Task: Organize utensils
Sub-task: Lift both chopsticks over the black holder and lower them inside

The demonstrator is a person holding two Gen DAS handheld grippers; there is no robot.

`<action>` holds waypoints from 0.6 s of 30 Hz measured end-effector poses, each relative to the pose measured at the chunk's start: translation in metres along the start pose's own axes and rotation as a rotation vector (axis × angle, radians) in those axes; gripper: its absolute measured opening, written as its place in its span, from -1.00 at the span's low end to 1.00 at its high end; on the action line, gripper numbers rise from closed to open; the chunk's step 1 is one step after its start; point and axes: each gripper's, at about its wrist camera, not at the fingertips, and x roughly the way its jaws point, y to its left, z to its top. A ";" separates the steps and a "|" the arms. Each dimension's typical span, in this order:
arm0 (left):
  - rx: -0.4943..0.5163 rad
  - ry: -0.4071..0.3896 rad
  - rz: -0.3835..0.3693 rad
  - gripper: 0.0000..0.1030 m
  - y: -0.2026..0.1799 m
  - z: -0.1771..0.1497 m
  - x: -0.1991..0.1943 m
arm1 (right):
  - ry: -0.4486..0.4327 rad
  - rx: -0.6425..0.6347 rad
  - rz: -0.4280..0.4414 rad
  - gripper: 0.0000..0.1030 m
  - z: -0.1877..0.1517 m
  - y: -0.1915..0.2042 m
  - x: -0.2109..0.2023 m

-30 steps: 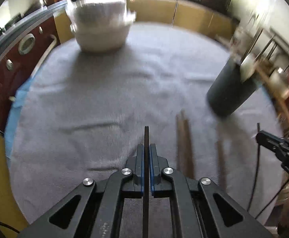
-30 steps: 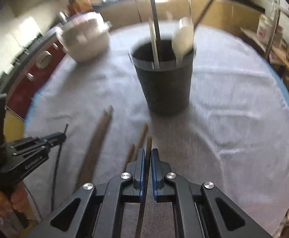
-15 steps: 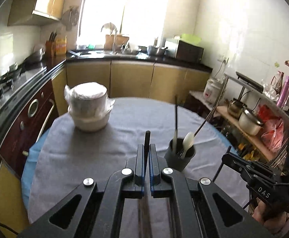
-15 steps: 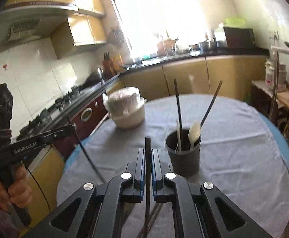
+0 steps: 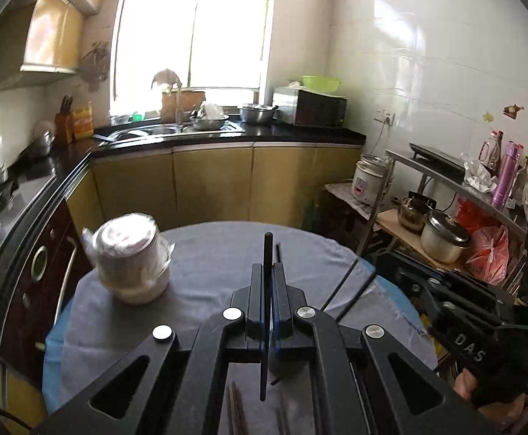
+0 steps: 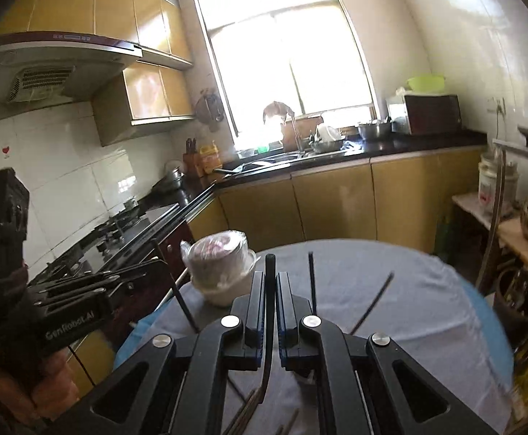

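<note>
My left gripper is shut on a dark chopstick that stands upright between its fingers, lifted well above the round table. My right gripper is shut on another dark chopstick, also upright and raised. Each gripper shows in the other's view: the right one and the left one, whose chopstick slants down. Several brown chopsticks lie on the grey cloth below, also visible in the right wrist view. The dark utensil cup is hidden behind my fingers; only sticks rising from it show.
A plastic-wrapped white pot stands at the table's far left, also in the right wrist view. A shelf with pots is to the right. Yellow cabinets and a sink counter run behind; a stove is on the left.
Both grippers rose from just above the cloth to high above the table and tilted up, each carrying its chopstick. The cup passed out of sight behind the fingers.
</note>
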 end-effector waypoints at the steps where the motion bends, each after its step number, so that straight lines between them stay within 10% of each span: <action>1: 0.012 -0.005 -0.003 -0.93 -0.004 0.007 0.001 | -0.004 -0.010 -0.008 -0.88 0.009 0.001 0.001; 18: -0.020 0.077 -0.090 -0.93 -0.023 0.024 0.072 | 0.023 -0.038 -0.105 -0.88 0.034 -0.017 0.035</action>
